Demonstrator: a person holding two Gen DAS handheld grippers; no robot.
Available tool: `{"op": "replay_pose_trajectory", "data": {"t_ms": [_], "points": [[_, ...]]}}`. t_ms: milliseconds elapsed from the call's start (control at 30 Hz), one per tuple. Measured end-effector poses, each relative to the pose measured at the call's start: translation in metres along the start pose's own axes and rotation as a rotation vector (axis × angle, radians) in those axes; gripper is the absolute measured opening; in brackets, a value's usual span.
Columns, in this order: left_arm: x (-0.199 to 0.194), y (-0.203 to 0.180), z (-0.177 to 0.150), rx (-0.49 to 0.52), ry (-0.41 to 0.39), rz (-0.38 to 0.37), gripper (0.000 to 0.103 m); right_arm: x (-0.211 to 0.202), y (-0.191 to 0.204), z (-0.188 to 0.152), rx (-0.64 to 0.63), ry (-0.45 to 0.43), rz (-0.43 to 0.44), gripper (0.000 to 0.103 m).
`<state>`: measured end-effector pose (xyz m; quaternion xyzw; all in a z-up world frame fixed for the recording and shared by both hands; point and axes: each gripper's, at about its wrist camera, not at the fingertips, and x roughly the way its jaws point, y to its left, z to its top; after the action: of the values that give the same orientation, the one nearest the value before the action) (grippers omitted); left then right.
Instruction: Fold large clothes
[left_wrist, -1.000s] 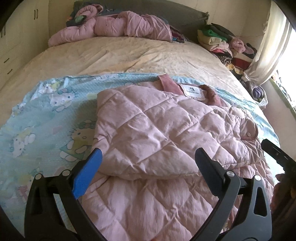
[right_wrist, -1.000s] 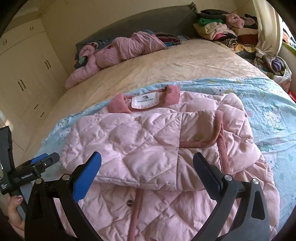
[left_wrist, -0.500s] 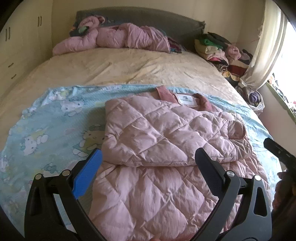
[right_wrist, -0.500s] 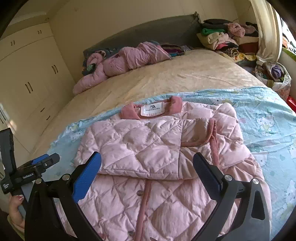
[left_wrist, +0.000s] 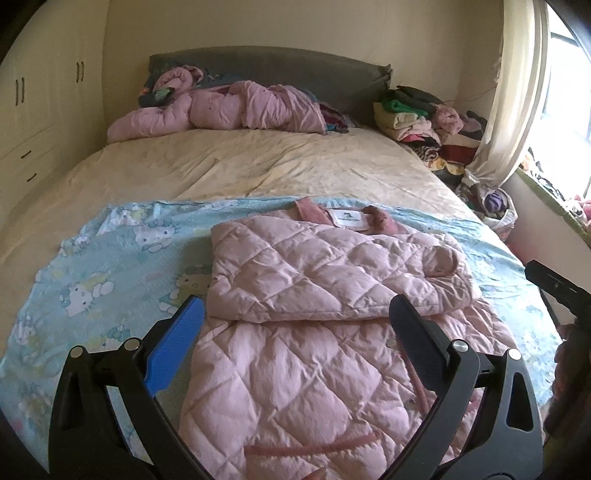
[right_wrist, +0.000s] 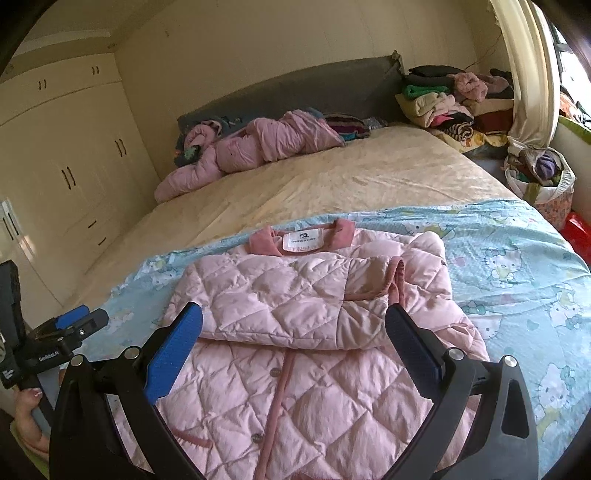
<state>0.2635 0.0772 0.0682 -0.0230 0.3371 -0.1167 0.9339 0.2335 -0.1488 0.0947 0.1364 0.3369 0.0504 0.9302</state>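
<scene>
A pink quilted jacket (left_wrist: 325, 295) lies on a light blue Hello Kitty sheet (left_wrist: 110, 273) at the near end of the bed, collar and white label away from me, both sleeves folded across the chest. It also shows in the right wrist view (right_wrist: 310, 317). My left gripper (left_wrist: 295, 332) is open and empty, held above the jacket's lower half. My right gripper (right_wrist: 293, 339) is open and empty, also above the lower half. The left gripper shows at the left edge of the right wrist view (right_wrist: 74, 325).
A cream bedspread (left_wrist: 240, 162) covers the far part of the bed. A second pink padded garment (left_wrist: 221, 110) lies by the grey headboard. Stacked clothes (left_wrist: 424, 118) and a bag of clothes (right_wrist: 539, 177) stand right of the bed. Wardrobes (right_wrist: 66, 155) line the left wall.
Both grippers have pulled back and risen away from the jacket, so more of the bed and room shows. Both stay open. The jacket has not moved.
</scene>
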Motion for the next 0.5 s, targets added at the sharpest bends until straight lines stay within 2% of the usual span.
{"op": "replay_pose_trajectory", "data": {"t_ms": [500], "points": [[-0.056, 0.0, -0.019, 0.01, -0.016, 0.042, 0.094, -0.061, -0.005, -0.019, 0.014, -0.05, 0.035, 0.099]]}}
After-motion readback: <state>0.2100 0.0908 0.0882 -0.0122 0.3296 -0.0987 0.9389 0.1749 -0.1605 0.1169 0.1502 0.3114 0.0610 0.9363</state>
